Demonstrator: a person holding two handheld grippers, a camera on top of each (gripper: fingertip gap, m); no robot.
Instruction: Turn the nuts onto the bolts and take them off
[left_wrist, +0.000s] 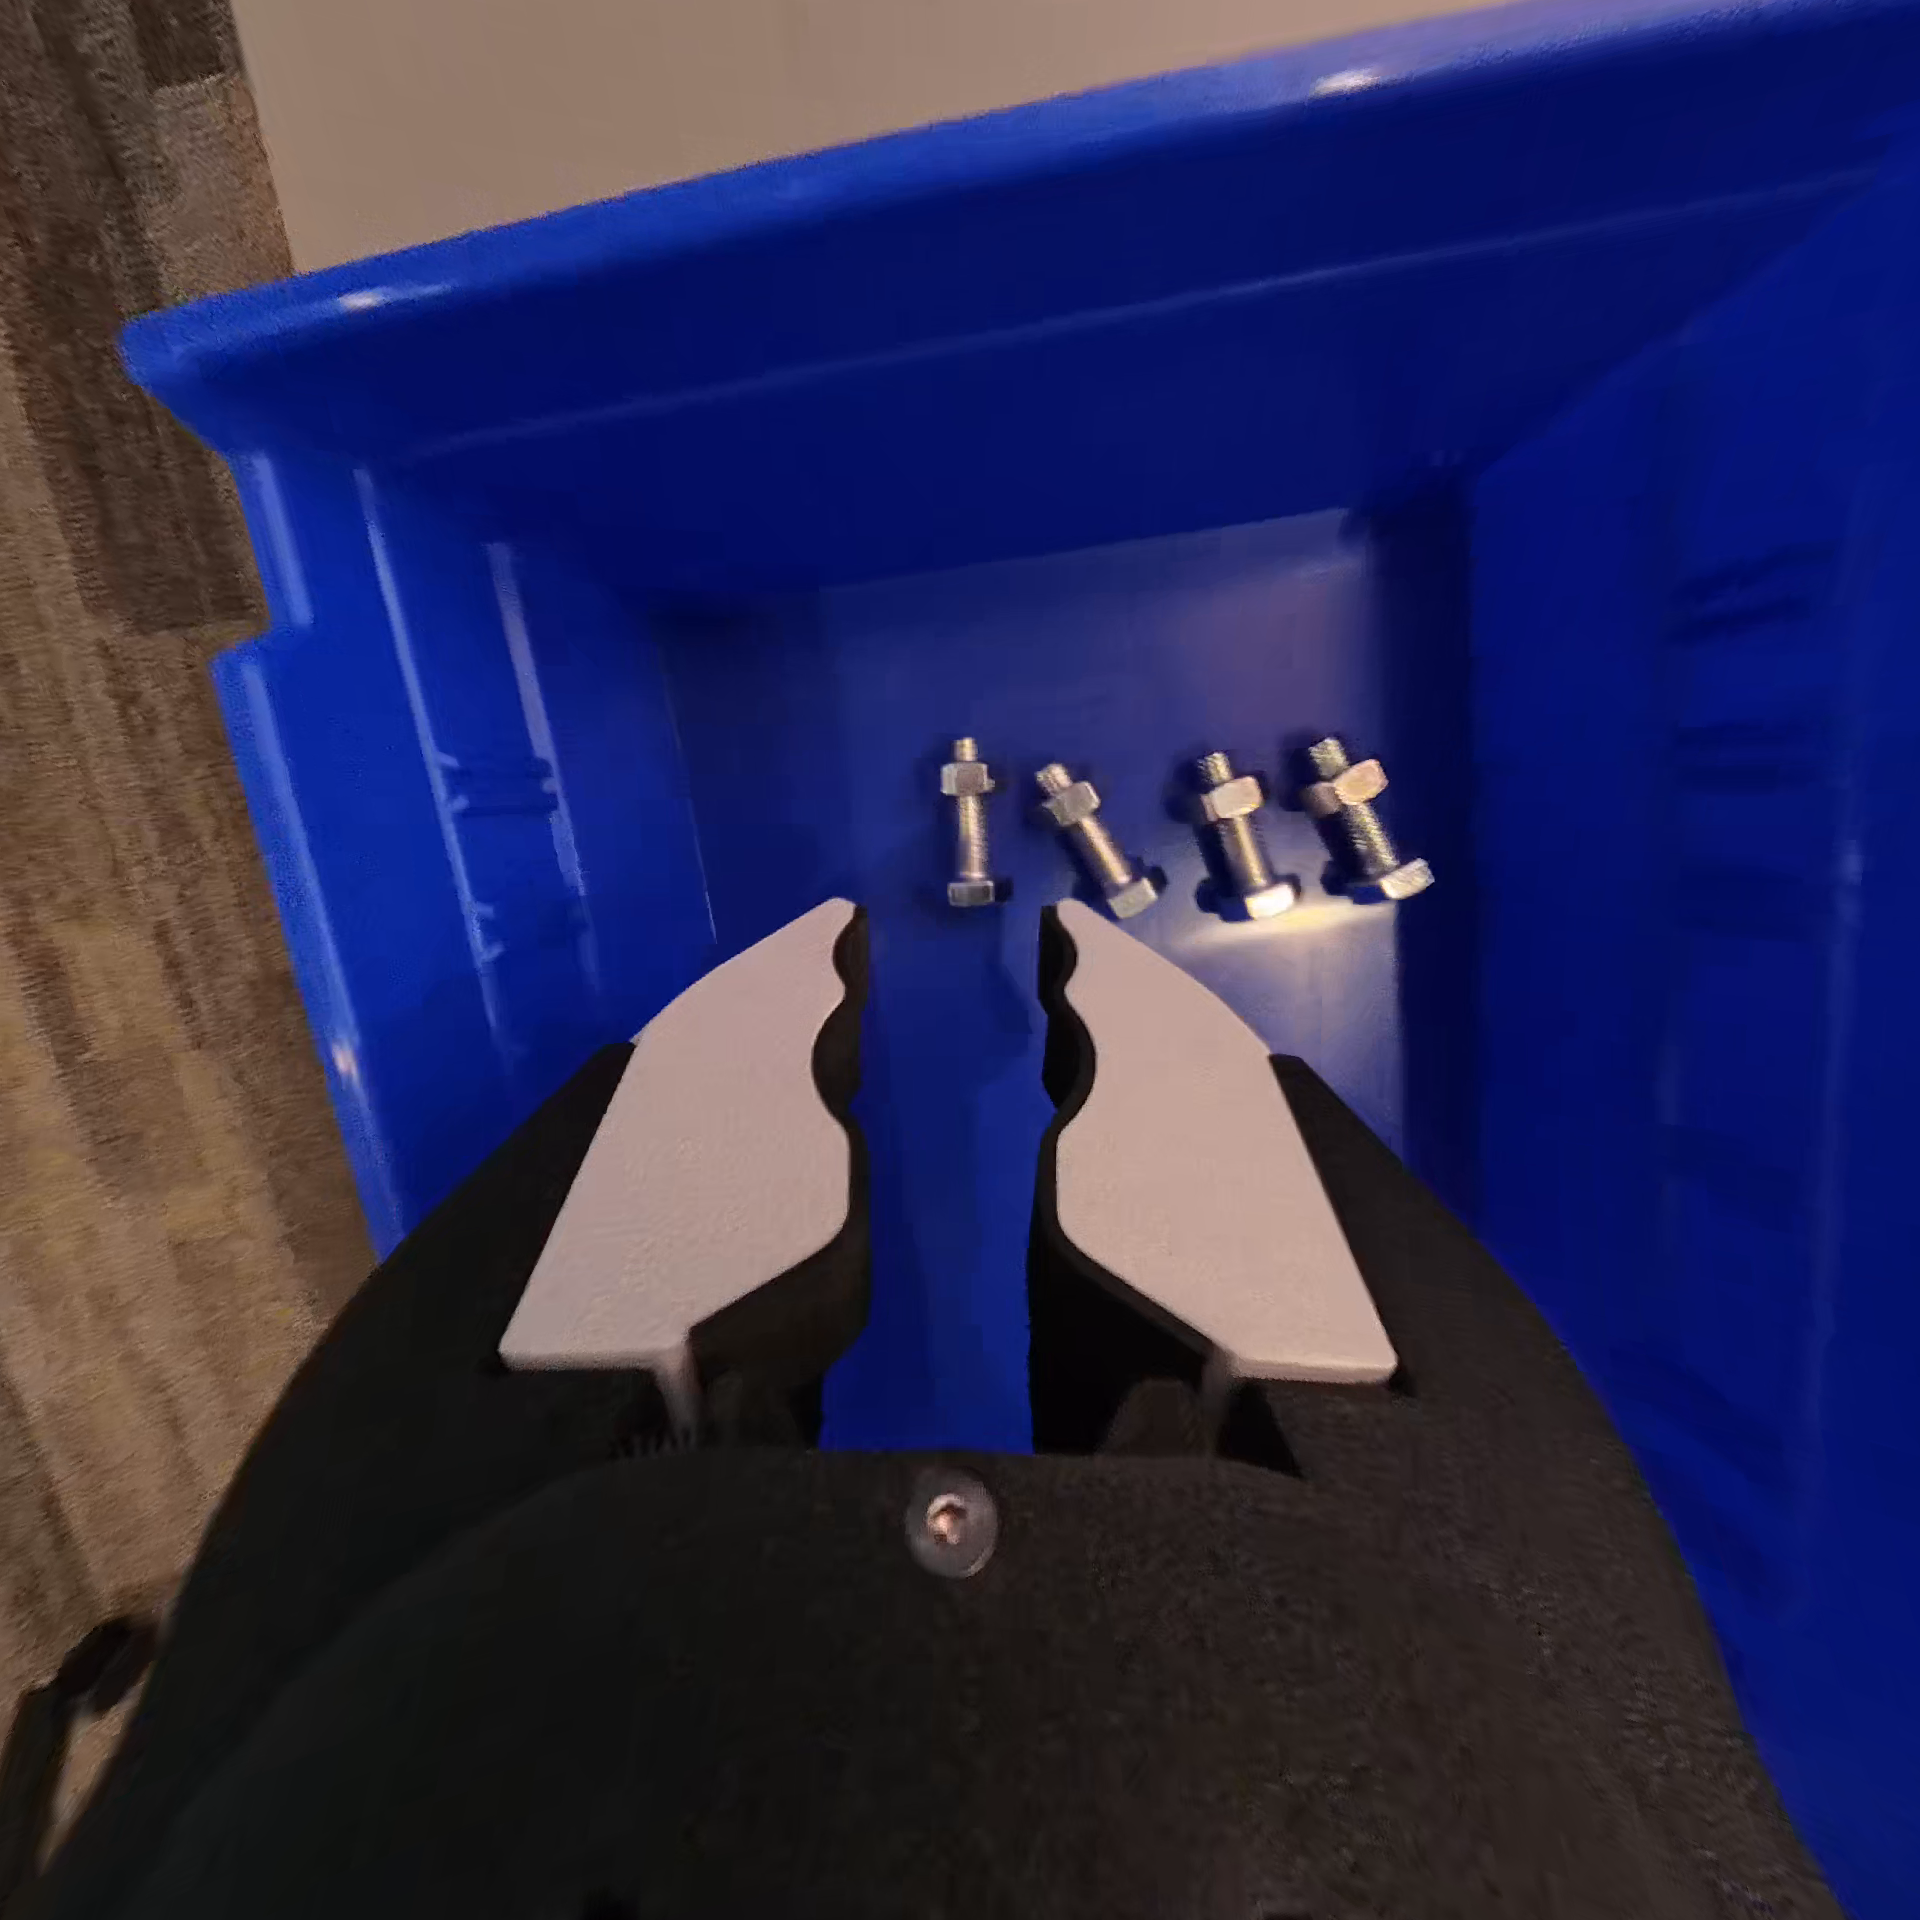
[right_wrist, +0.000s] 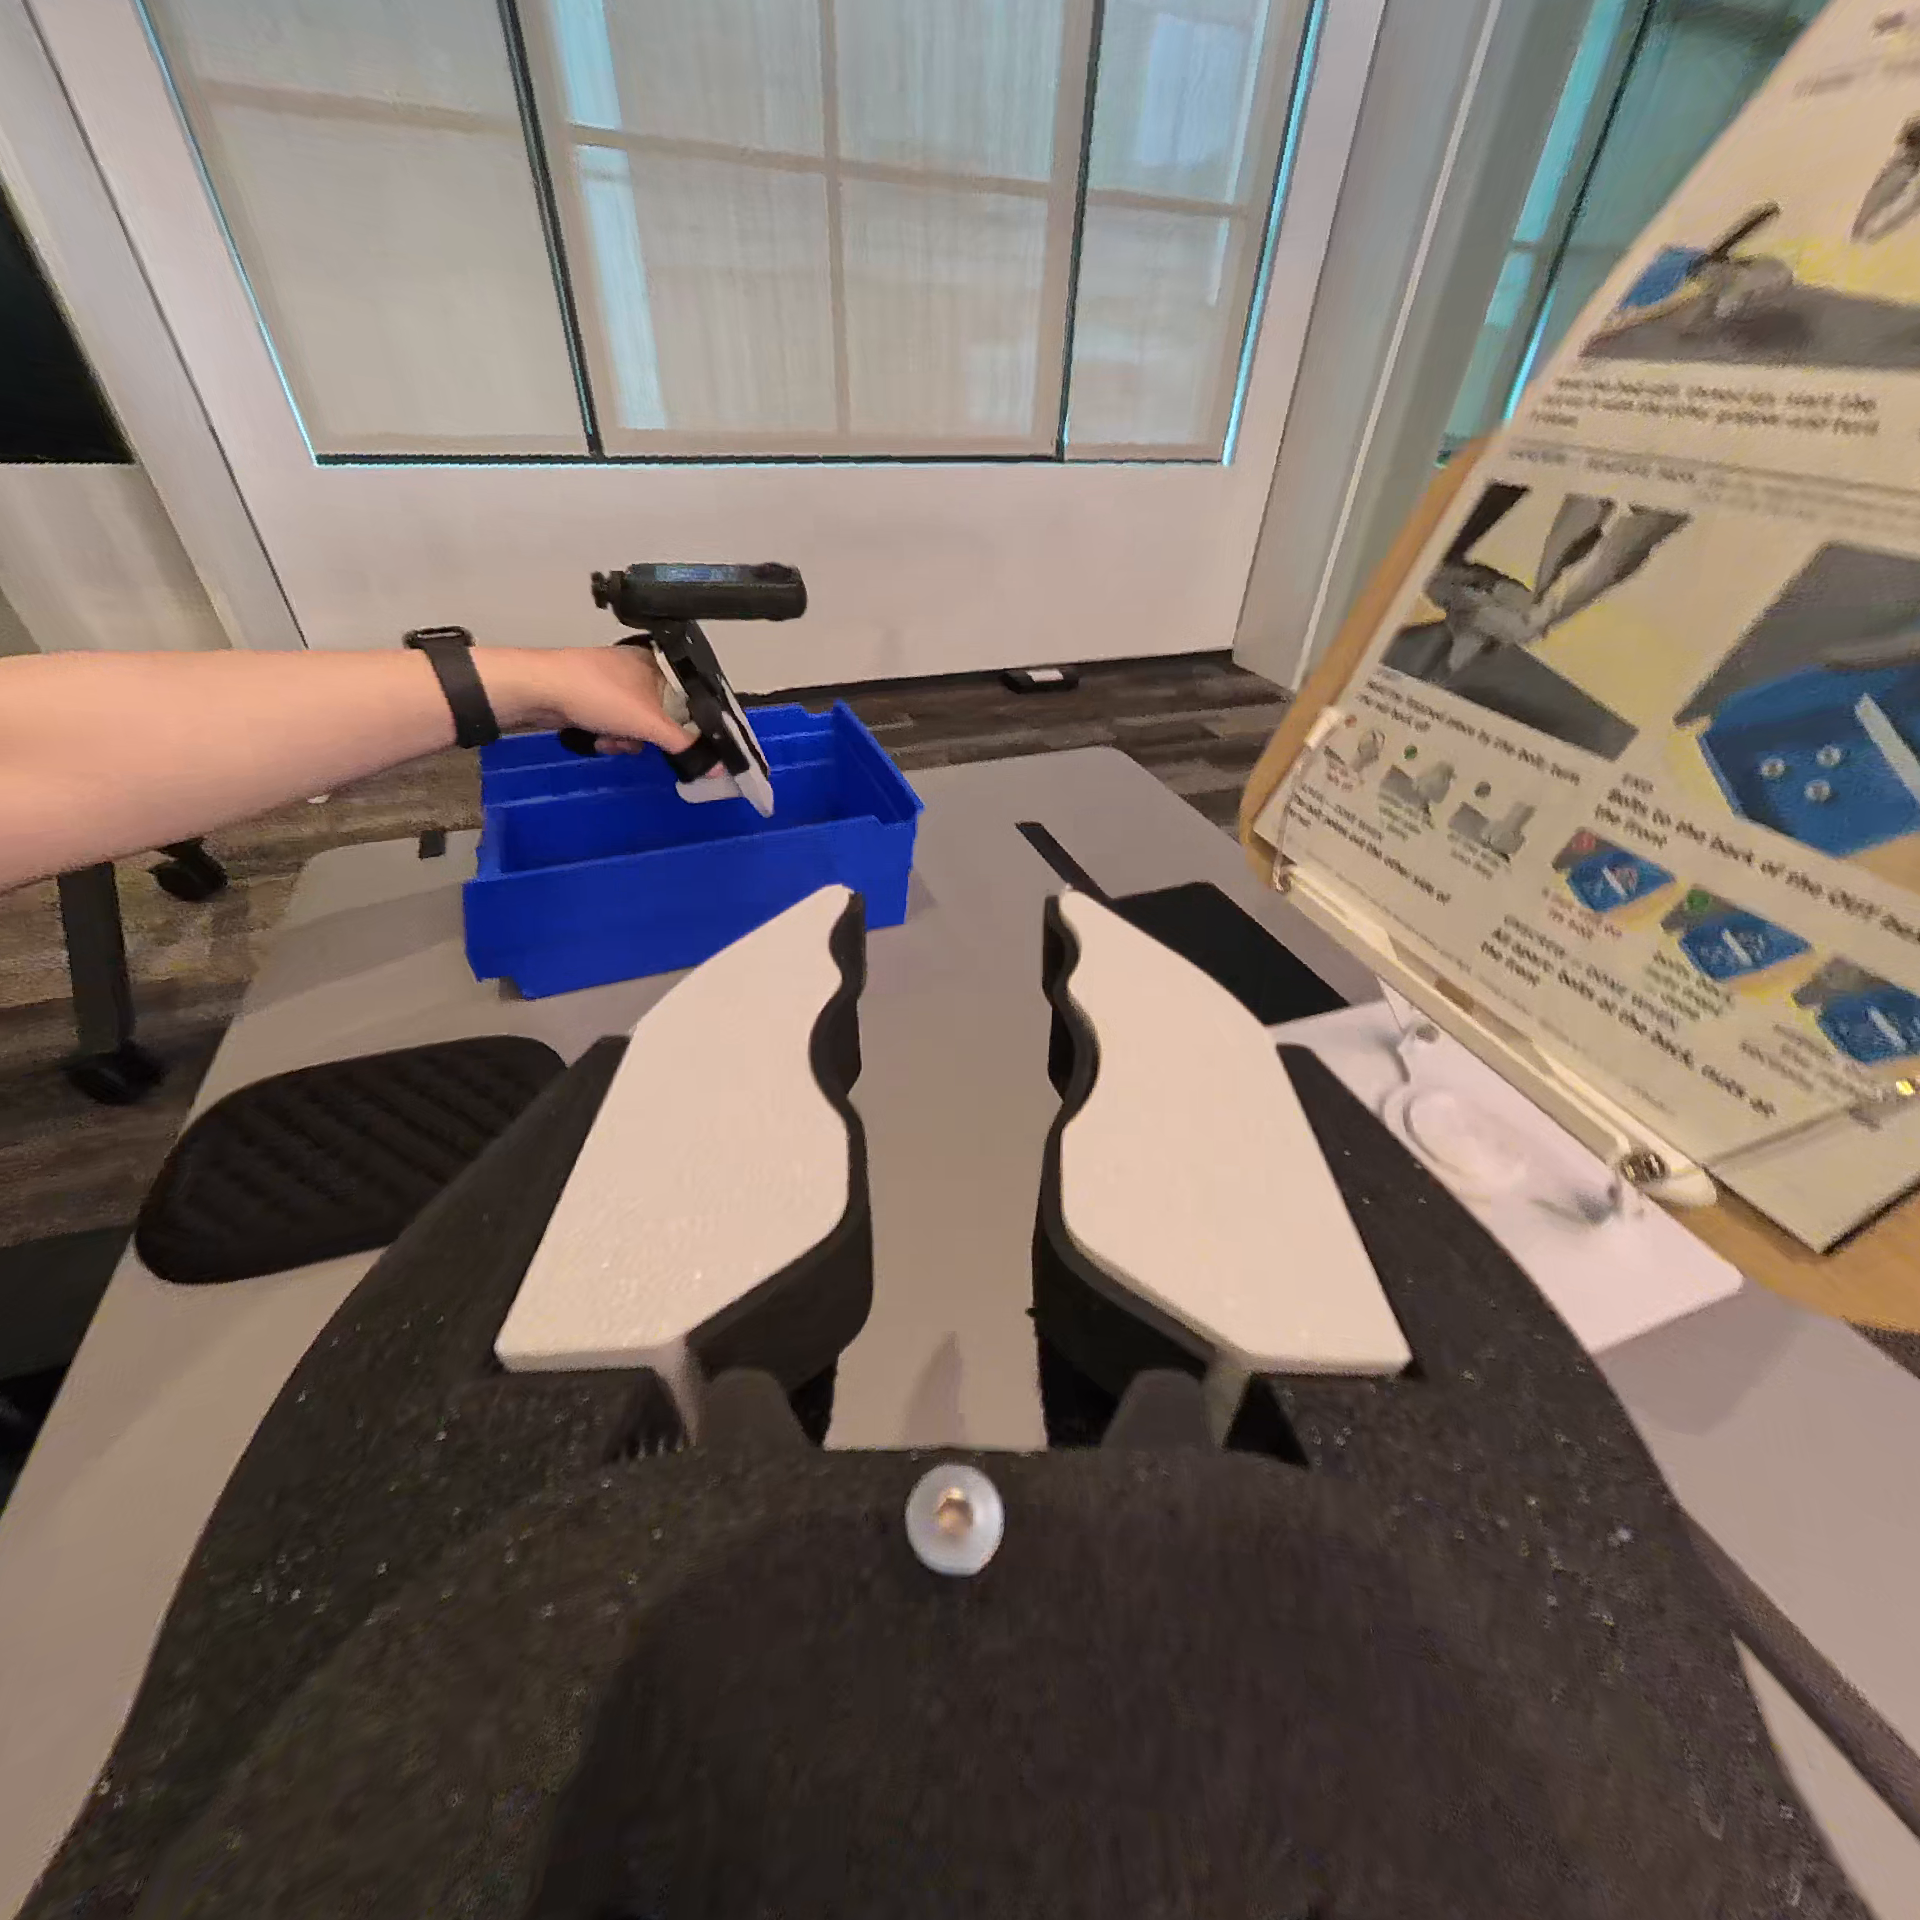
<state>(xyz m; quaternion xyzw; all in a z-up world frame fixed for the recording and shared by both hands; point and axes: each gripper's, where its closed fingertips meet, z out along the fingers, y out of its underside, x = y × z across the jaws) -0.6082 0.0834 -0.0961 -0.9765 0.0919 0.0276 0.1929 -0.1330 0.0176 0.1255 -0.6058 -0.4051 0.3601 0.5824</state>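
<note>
Left gripper (left_wrist: 948, 914) reaching into the bin (left_wrist: 1039, 312) for a bolt

Jaws released, poised just short of four nutted bolts (left_wrist: 1184, 826) lying in a row; right gripper (right_wrist: 951, 914) waits released and empty over the table (right_wrist: 956, 1091)

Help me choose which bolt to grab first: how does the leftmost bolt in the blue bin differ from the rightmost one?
The leftmost bolt looks slimmer; the rightmost bolt looks thicker. The leftmost lies nearly straight along the view, the rightmost leans left at its tip. The leftmost sits just beyond the open left tongs; the rightmost lies off to the side. Both rest on the floor of the bin, each with a nut near the tip.
</note>
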